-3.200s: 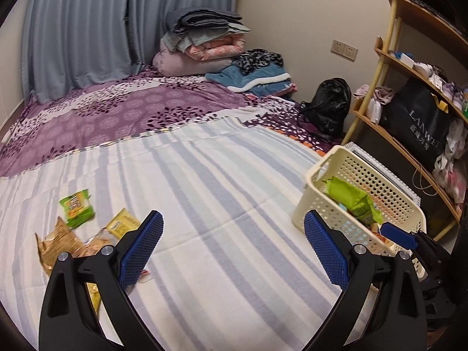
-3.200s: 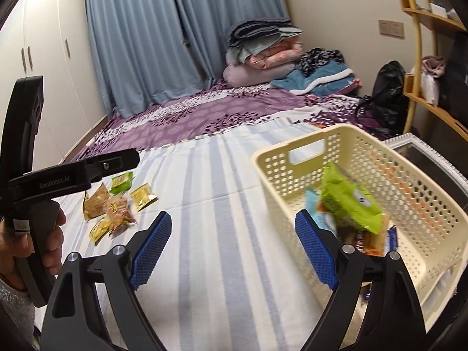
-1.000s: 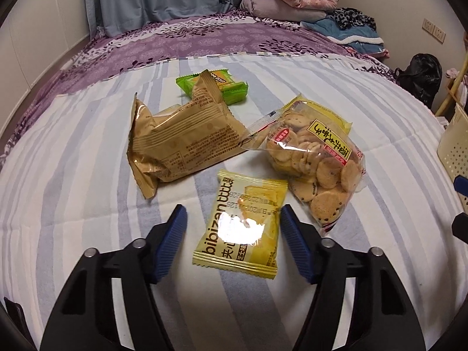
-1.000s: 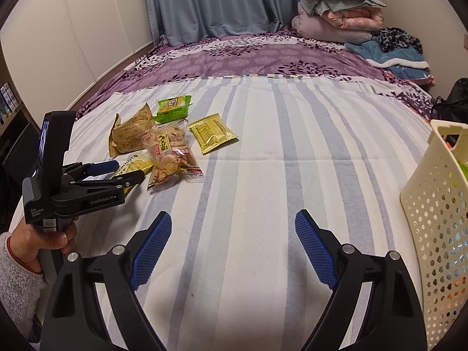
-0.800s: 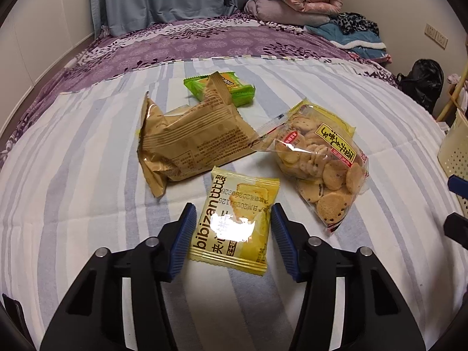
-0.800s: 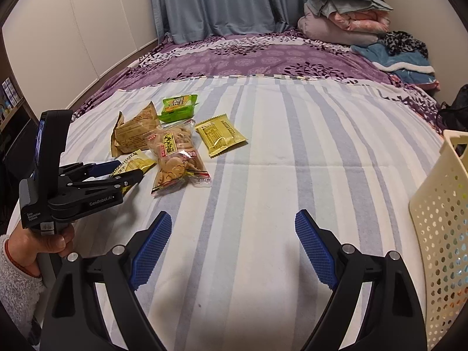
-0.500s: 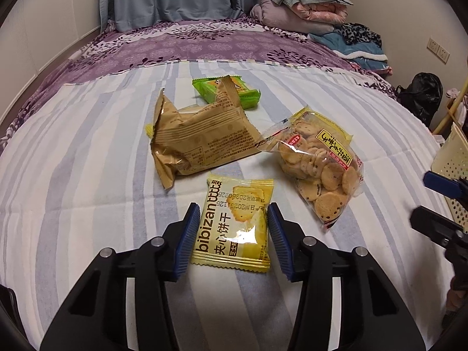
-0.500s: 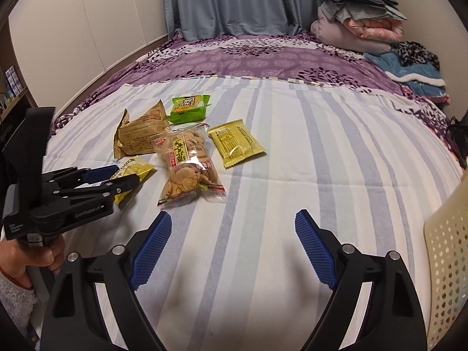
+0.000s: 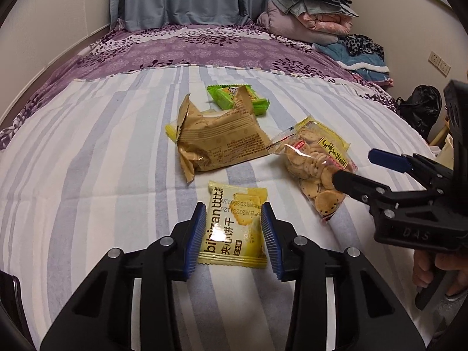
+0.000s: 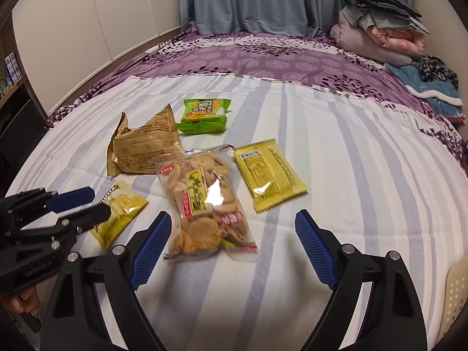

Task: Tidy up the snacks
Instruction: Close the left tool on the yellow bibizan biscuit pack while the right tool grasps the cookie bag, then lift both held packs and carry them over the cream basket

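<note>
The left gripper [image 9: 234, 231] has narrowed onto the yellow biscuit packet [image 9: 234, 228] on the bed [image 9: 87, 161], blue fingers [image 9: 195, 238] flanking its long sides, apparently touching. The packet's long axis runs straight away from them. The right gripper [image 10: 234, 242], fingers wide, hovers near the clear cookie bag [image 10: 201, 201], holding nothing.

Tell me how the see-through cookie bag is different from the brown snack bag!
You can see round cookies inside the cookie bag, but the brown bag hides what it holds. The cookie bag lies flat, while the brown bag is puffed, with its crinkled ends sticking up. The cookie bag sits just ahead of the open right gripper, with the brown bag farther back. Both rest on the striped sheet, side by side.
</note>
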Tool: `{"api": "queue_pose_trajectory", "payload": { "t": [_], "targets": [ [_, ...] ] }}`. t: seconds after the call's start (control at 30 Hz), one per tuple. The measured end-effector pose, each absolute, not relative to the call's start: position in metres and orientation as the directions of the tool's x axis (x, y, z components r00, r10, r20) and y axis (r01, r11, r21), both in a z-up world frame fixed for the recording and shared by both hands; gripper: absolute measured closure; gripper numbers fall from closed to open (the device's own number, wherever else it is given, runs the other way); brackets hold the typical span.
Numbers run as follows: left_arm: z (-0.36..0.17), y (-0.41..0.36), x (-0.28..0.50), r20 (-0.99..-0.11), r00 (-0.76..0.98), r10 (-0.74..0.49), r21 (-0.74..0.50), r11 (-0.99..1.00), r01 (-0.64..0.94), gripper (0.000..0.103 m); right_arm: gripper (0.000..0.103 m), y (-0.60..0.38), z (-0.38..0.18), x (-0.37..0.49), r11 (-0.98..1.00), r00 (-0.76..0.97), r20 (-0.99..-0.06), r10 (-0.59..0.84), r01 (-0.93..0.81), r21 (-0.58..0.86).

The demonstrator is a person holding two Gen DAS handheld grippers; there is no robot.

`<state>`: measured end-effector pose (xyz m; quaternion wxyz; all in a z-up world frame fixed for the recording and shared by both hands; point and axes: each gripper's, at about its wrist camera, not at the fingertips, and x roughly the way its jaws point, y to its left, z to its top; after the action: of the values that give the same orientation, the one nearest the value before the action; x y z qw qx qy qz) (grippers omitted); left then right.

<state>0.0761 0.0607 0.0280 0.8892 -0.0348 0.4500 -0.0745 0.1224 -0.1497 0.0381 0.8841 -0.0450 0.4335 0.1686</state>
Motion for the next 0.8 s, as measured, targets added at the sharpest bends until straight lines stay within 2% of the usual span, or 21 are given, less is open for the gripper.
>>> {"api": "queue_pose_trajectory", "payload": {
  "t": [0.13, 0.47, 0.6, 0.8],
  "targets": [
    [0.02, 0.064, 0.077, -0.809, 0.564, -0.166, -0.135, 0.986, 0.096, 0.063, 0.019, -0.138, 0.032, 0.133, 0.93, 0.552, -0.791, 0.265, -0.364, 0.056],
    [0.016, 0.064, 0.077, -0.811, 0.556, -0.185, -0.15, 0.983, 0.109, 0.06, 0.049, -0.123, 0.018, 0.14, 0.911, 0.511, -0.816, 0.272, -0.409, 0.047],
    [0.013, 0.061, 0.076, -0.818, 0.543, -0.187, -0.152, 0.982, 0.11, 0.052, 0.054, -0.125, 0.021, 0.136, 0.911, 0.514, -0.813, 0.274, -0.409, 0.048],
    [0.012, 0.053, 0.075, -0.817, 0.553, -0.162, -0.113, 0.986, 0.122, 0.052, 0.055, -0.14, 0.023, 0.126, 0.921, 0.515, -0.811, 0.277, -0.384, 0.071]
  ]
}}
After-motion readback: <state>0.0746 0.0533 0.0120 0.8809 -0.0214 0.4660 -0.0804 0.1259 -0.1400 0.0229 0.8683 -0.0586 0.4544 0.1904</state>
